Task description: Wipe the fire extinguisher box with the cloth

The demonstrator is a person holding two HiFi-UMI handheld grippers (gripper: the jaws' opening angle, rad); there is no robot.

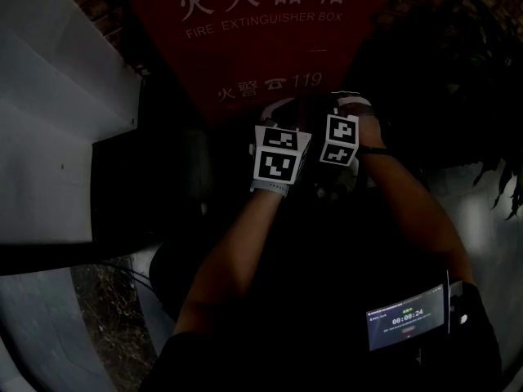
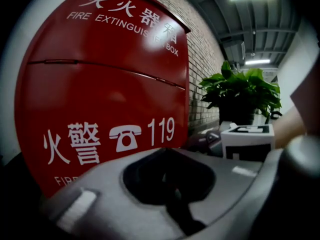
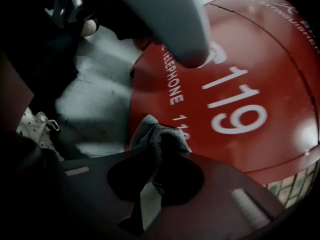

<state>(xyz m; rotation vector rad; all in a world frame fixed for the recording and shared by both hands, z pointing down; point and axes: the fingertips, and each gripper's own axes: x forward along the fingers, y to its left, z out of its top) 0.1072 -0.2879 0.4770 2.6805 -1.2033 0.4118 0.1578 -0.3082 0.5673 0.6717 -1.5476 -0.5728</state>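
The red fire extinguisher box with white lettering and "119" stands straight ahead. It fills the left gripper view and the right gripper view. My right gripper is shut on a grey cloth, whose bunched end lies at the box's lower front by the small white print. My left gripper is shut with nothing in it and sits close in front of the box, just left of the right gripper. Both marker cubes show side by side in the head view.
A leafy potted plant stands to the right of the box against a brick wall. A white ledge or wall panel runs along the left. Grey floor lies below the box. A small lit screen hangs at the person's side.
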